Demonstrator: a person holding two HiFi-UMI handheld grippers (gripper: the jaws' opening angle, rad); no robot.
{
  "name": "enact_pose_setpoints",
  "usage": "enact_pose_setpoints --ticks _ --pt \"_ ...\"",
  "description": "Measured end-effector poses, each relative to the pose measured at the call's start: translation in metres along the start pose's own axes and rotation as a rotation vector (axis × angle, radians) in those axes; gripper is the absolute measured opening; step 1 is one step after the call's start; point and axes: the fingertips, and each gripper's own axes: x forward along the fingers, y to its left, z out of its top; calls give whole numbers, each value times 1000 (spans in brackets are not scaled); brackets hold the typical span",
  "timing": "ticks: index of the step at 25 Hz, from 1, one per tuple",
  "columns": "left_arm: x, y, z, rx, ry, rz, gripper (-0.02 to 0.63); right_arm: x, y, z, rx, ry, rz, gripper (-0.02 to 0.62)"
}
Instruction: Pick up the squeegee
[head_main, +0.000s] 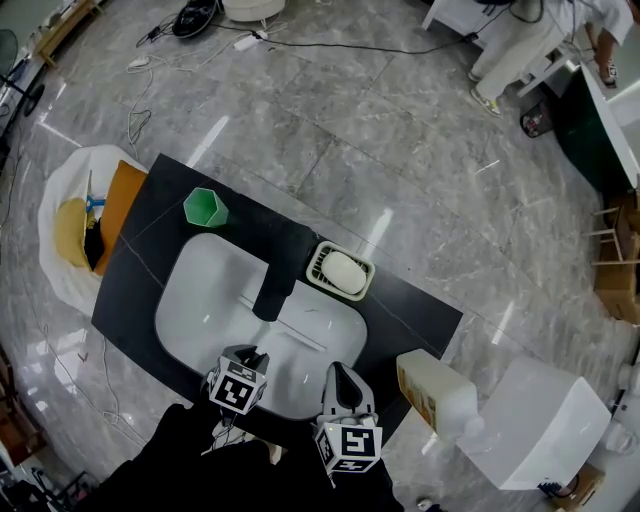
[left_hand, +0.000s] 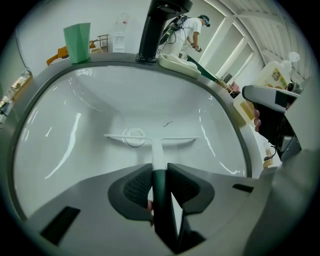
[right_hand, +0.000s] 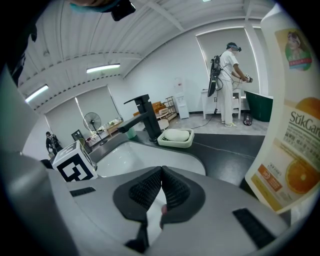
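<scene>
Left gripper (left_hand: 160, 169) is on it: fingers (left_hand: 135, 187) clamped around the squeegee (left_hand: 156, 150) handle, blade flat on the sink (left_hand: 60, 130) floor by the drain. Grasp looks made; only the lift remains. Right gripper (right_hand: 161, 172) waits, fingers together, empty.

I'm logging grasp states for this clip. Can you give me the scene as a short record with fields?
left gripper: shut on the dark handle of the squeegee
squeegee blade: low across the floor of the sink
right gripper: shut, nothing between its jaws
on the counter: black faucet, green cup, soap dish, detergent bottle
task status: squeegee gripped, not visibly lifted yet
</scene>
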Motion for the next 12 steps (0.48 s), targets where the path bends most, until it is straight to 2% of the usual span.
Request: enact_pose_setpoints --ticks 8,12 --pt "-14 1 6 -16 -46 18 106 -14 0 6 -9 -19 -4 17" --pt "-30 1 3 -11 -89 21 106 -27 17 6 -20 -35 0 17"
